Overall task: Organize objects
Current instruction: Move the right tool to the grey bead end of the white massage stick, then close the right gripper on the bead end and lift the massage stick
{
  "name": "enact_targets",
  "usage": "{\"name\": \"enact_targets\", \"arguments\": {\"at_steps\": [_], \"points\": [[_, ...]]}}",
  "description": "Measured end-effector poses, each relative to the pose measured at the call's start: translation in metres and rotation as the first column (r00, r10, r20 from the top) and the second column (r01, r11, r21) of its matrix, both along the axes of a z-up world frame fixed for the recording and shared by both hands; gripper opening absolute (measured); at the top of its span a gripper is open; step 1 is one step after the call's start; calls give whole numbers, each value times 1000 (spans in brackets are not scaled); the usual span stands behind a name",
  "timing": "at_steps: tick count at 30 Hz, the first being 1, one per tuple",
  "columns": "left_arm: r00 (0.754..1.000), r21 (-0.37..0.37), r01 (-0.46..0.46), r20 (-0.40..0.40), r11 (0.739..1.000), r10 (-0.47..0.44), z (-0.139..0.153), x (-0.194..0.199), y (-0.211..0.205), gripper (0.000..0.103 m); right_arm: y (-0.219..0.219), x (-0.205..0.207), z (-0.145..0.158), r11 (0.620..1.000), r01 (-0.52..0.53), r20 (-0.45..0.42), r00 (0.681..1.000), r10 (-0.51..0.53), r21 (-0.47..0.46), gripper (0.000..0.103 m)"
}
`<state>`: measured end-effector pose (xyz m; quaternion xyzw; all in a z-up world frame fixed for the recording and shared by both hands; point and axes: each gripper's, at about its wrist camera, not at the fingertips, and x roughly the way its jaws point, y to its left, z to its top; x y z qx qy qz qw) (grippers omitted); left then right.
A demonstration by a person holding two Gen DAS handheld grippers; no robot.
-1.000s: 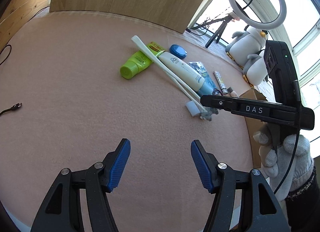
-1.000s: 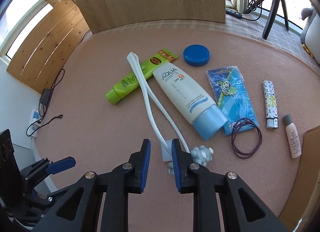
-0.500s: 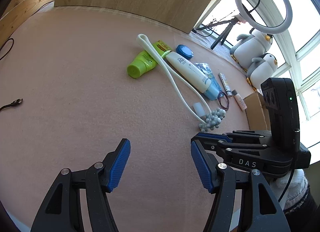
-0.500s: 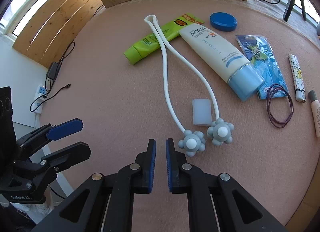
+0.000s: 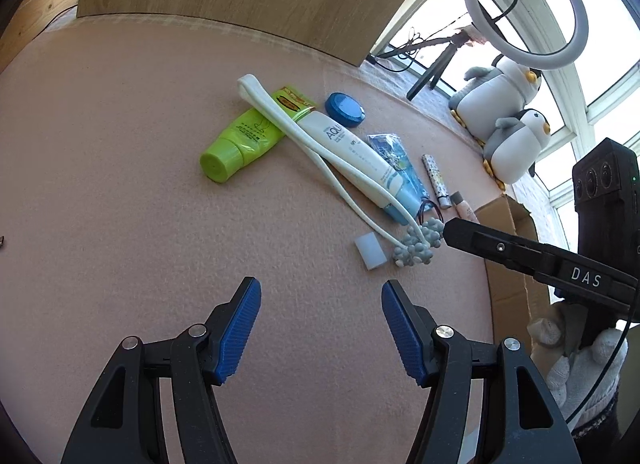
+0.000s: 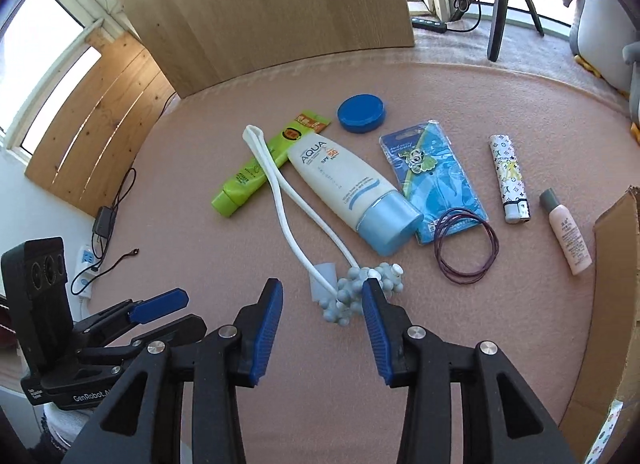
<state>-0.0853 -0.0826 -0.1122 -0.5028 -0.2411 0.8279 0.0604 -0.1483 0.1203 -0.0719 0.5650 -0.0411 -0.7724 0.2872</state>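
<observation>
The right gripper (image 6: 322, 306) hangs low in the centre of the right wrist view, its jaws opening and nothing pressed between them. Just beyond its tips lies the white massager (image 6: 288, 215), a looped cord with two grey knobbed balls at its near end; the right-hand fingertip overlaps one ball in the picture, and contact cannot be judged. A small translucent cap (image 6: 322, 280) lies against the cord beside the balls.

The left gripper (image 5: 320, 328) stands at the bottom of the left wrist view with jaws wide apart and empty, above bare pink surface (image 5: 120, 223).

Across the middle of the right wrist view, on the surface:
- a green tube (image 6: 256, 175), under the massager loop;
- a white sunscreen tube (image 6: 352, 191) with a blue cap;
- a blue round lid (image 6: 362, 113), at the far side;
- a blue packet (image 6: 436, 179), with purple hair ties (image 6: 466, 246) partly on it;
- a patterned lighter (image 6: 508, 179) and a small pink bottle (image 6: 566, 238), towards the right.

A cardboard box (image 6: 616, 304) occupies the right edge. A gloved hand (image 5: 576, 356) grips the right unit at lower right of the left wrist view.
</observation>
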Motion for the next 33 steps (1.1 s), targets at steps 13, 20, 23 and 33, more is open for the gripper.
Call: {"name": "enact_targets", "arguments": {"at_steps": [13,20,23,33], "points": [[1000,9,-16,11,1000,16,-5,-32,0,66,29,-16,5,992,99,8,995,-99,-84,38],[999,-4,-44,11,999,44,-4,-36,-12,67,-6,-29,-9,997,15,33,999,-12,-79,38],[998,-9,-57,12,998,57,-5,-40,-17,66,-26,-16,-15,992,-75,79,993,83,-100,38],[998,-35,-25,57,999,27,-28,-63,-5,58,-11,-8,-5,999,-45,8,999,45,15,38]]}}
